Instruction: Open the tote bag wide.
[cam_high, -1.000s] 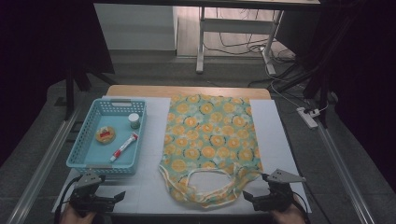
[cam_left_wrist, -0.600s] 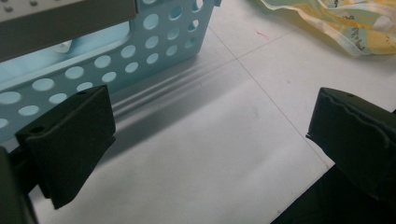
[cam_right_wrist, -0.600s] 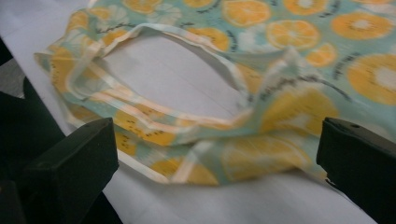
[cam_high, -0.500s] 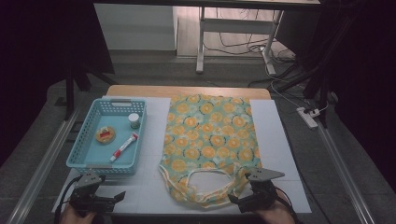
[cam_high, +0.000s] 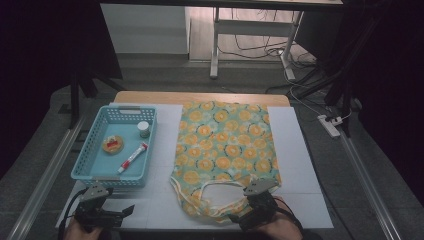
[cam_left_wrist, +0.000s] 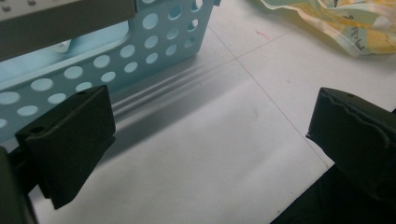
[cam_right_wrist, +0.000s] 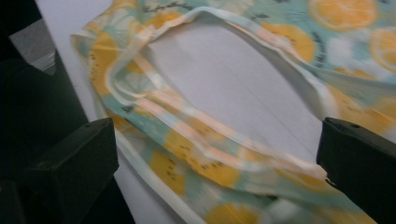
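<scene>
Jaws of both grippers stand wide apart and hold nothing. The right gripper (cam_high: 239, 218) hangs over the near edge of the orange-print bag (cam_high: 225, 150), which lies flat in the middle of the white table (cam_high: 300, 150); in the right gripper view the bag's looped handles (cam_right_wrist: 196, 140) lie between the jaws. The left gripper (cam_high: 127, 210) sits at the near left, just beside the blue basket (cam_high: 80, 170), over bare table.
</scene>
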